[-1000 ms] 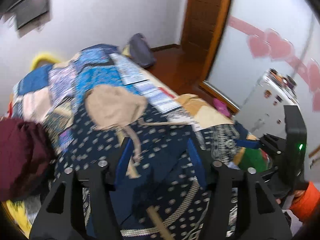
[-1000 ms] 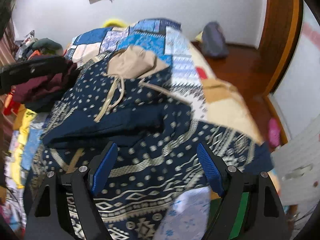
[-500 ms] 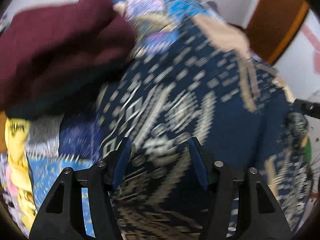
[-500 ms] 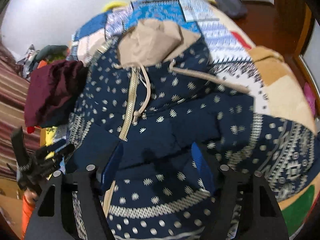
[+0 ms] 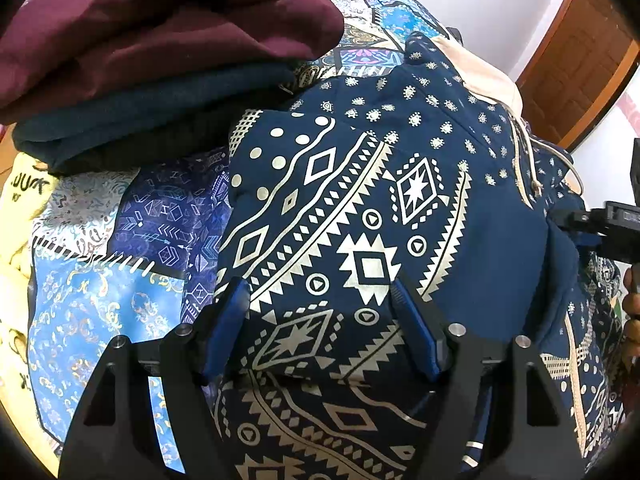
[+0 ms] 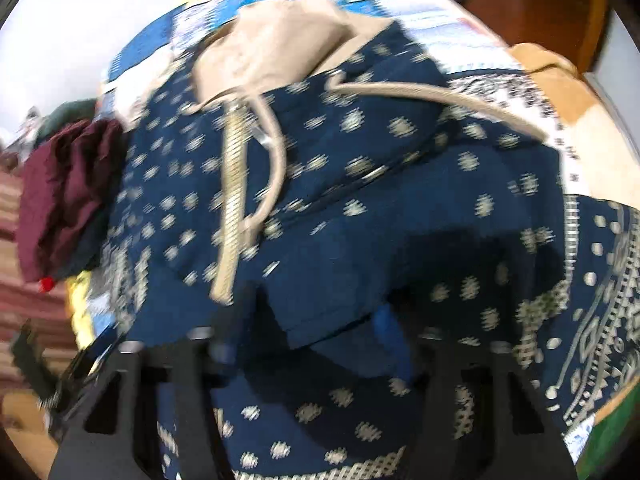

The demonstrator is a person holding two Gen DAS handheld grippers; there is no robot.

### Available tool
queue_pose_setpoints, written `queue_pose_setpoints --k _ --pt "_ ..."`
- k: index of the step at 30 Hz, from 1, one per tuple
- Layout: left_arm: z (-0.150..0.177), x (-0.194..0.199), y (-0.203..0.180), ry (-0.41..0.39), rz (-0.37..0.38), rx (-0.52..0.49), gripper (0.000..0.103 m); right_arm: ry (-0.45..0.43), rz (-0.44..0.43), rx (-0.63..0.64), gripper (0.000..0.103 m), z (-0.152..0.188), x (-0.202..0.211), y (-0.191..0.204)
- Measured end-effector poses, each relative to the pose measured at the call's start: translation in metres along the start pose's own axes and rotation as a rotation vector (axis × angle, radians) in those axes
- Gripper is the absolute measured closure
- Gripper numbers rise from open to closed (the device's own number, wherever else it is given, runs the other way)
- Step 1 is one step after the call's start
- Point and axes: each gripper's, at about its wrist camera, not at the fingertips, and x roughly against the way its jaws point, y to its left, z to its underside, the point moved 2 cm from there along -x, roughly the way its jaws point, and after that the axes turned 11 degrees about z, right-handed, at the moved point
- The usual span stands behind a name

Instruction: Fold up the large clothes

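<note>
A navy hoodie (image 5: 400,184) with white tribal patterns, a beige hood (image 6: 280,40) and beige drawstrings lies spread on the bed. My left gripper (image 5: 320,300) is open, its blue-padded fingers (image 5: 230,320) low over the patterned sleeve near the hoodie's left edge. My right gripper (image 6: 308,320) is open and pressed close to a folded navy fabric edge (image 6: 340,300) of the hoodie; the view is blurred. The right gripper also shows at the right edge of the left wrist view (image 5: 592,228).
A stack of folded clothes, maroon (image 5: 160,20) on top of dark teal (image 5: 140,120), sits left of the hoodie. A blue patchwork quilt (image 5: 120,260) covers the bed. A wooden door (image 5: 580,60) and white wall stand behind.
Both grippers moved down closer to the hoodie. The left swung from the hood to the left sleeve beside the folded stack. The right dropped onto the folded navy edge.
</note>
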Motion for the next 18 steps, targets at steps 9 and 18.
queue_pose_setpoints --k 9,18 --pt "-0.005 0.004 -0.005 0.052 -0.025 0.015 0.031 -0.259 -0.076 0.155 0.095 -0.018 0.09 0.039" --pt "-0.009 0.011 -0.046 0.078 0.109 -0.046 0.031 -0.466 -0.155 0.32 0.095 0.004 0.191 0.048"
